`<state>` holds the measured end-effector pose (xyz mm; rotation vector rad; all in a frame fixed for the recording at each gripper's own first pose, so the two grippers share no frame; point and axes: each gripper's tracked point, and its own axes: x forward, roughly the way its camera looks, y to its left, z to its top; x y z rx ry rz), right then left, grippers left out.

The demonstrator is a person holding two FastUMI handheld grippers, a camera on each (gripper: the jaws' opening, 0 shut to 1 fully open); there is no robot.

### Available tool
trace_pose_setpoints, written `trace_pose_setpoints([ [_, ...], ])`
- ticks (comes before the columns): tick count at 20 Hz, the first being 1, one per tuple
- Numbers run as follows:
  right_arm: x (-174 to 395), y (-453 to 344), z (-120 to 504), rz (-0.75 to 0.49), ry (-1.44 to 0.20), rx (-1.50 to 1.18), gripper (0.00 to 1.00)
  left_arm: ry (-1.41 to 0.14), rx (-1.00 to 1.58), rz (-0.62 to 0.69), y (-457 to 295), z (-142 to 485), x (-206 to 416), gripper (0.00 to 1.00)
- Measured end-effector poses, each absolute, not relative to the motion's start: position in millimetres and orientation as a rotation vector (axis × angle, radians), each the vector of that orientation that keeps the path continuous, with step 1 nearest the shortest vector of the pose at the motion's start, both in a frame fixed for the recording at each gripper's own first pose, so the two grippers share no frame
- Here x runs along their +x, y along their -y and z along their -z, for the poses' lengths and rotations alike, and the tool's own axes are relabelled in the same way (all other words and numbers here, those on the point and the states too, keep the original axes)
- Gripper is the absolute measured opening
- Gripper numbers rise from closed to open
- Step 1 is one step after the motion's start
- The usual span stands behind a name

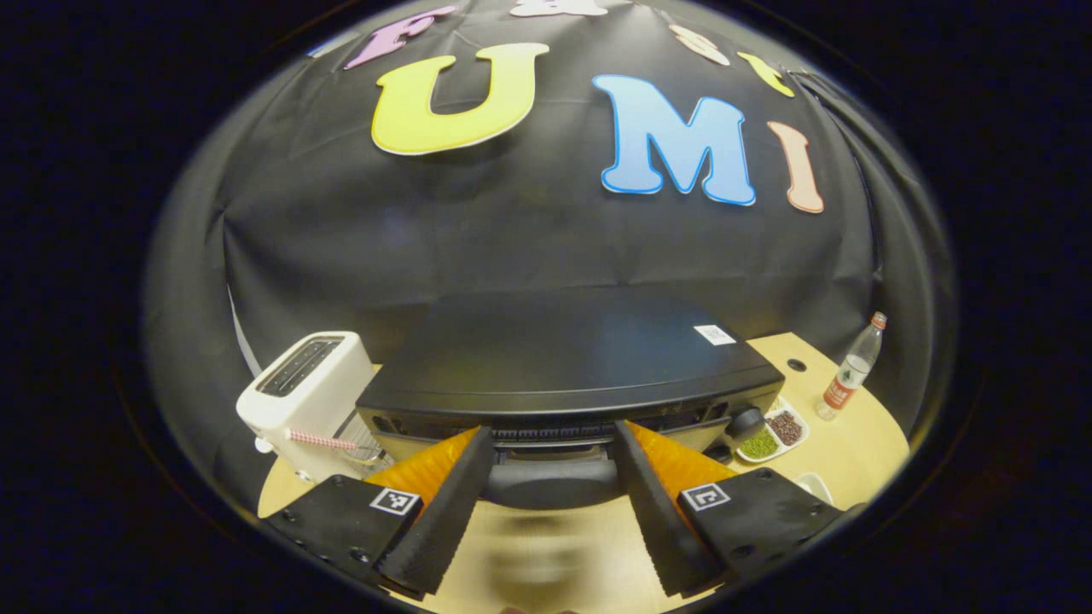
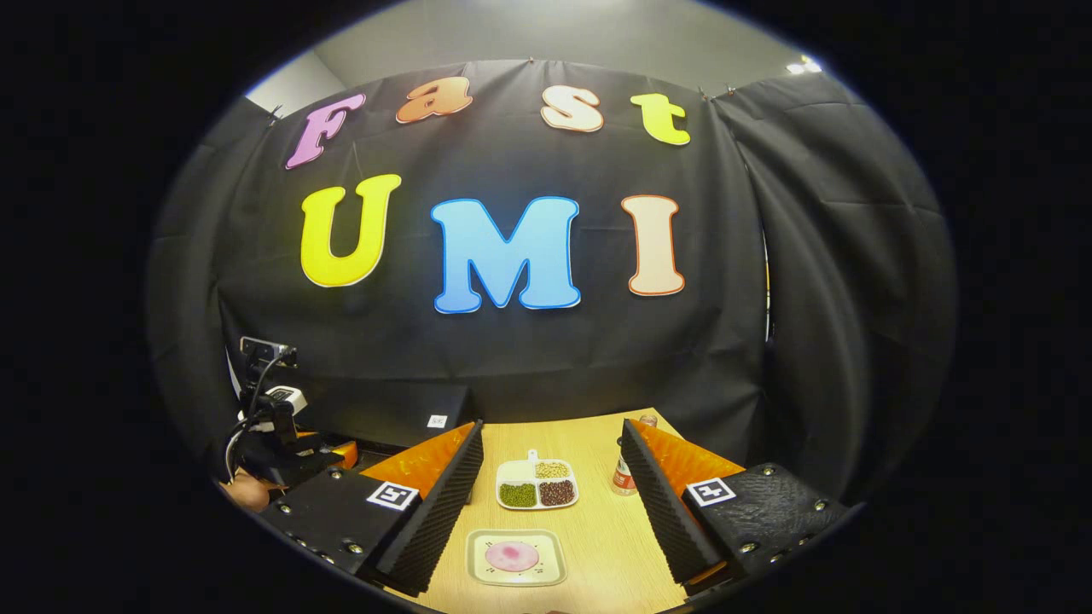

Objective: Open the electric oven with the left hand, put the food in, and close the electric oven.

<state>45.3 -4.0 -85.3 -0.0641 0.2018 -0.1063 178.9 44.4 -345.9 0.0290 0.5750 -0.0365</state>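
In the left gripper view the black electric oven (image 1: 563, 358) stands right in front of me. My left gripper (image 1: 553, 448) is open, its fingers spread to either side of the dark door handle (image 1: 553, 482), which lies across the gap between them. The door area below the handle is blurred. In the right gripper view my right gripper (image 2: 550, 435) hangs open and empty over the wooden table (image 2: 597, 546). Below it a pale square plate (image 2: 515, 557) holds a round pink piece of food (image 2: 512, 556). The oven (image 2: 384, 414) and the left gripper (image 2: 277, 448) sit at the far left.
A white toaster (image 1: 303, 392) stands left of the oven. Right of it are a three-part dish of beans (image 1: 772, 437) (image 2: 537, 483) and a clear bottle with a red label (image 1: 849, 375) (image 2: 625, 477). A hand (image 2: 246, 493) holds the left gripper.
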Motion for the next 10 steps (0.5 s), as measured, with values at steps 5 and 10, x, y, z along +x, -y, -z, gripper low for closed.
trace_pose_setpoints([
  [5, 34.8, 4.7, 84.1, 0.094, -0.199, -0.067, 0.98, -0.582, 0.046, 0.042, -43.0, 353.2, 147.7, 0.96],
  [10, 27.6, 6.1, 81.1, 0.083, -0.194, -0.066, 0.98, -0.625, 0.055, 0.045, -42.3, 370.4, 113.1, 0.95],
])
